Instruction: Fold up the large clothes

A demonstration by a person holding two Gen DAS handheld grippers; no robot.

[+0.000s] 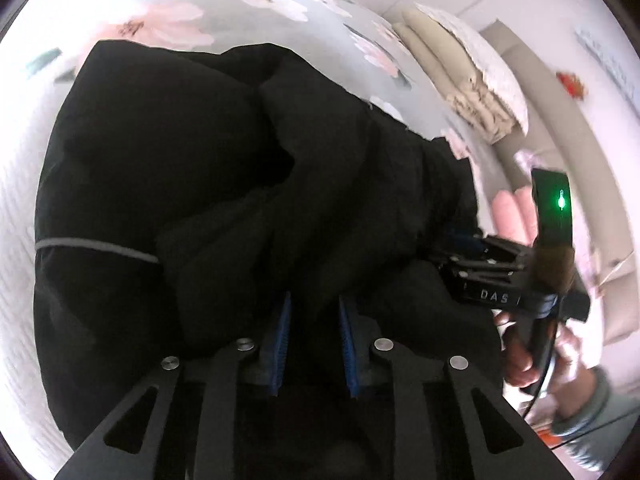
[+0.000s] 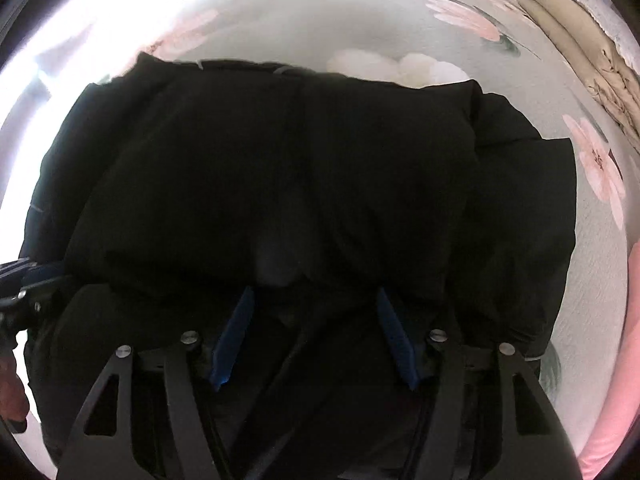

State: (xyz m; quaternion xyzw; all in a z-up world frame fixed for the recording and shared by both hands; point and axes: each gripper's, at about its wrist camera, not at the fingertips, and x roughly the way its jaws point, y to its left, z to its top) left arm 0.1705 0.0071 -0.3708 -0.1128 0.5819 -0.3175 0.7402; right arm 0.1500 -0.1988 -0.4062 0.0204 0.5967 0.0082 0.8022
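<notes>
A black padded jacket (image 1: 180, 160) lies bunched in thick folds on a floral bedsheet (image 1: 280, 12). My left gripper (image 1: 315, 300) points down at its near edge, blue pads close together with a ridge of the black cloth pinched between them. In the right wrist view the jacket (image 2: 280, 160) looks like a squarish folded stack. My right gripper (image 2: 315, 292) stands wide over its near edge, its pads apart and their tips tucked at the rim of the top layer. From the left wrist view the right gripper (image 1: 464, 248) is at the jacket's right side, with its tips hidden in the cloth.
Pale green bedsheet (image 2: 300, 20) with pink flowers surrounds the jacket. Folded beige bedding (image 1: 460, 80) lies at the far right edge. A pink item (image 2: 624, 360) borders the right. A person's hand (image 1: 516, 216) holds the right gripper's handle. The left gripper's body (image 2: 24, 276) shows at the left.
</notes>
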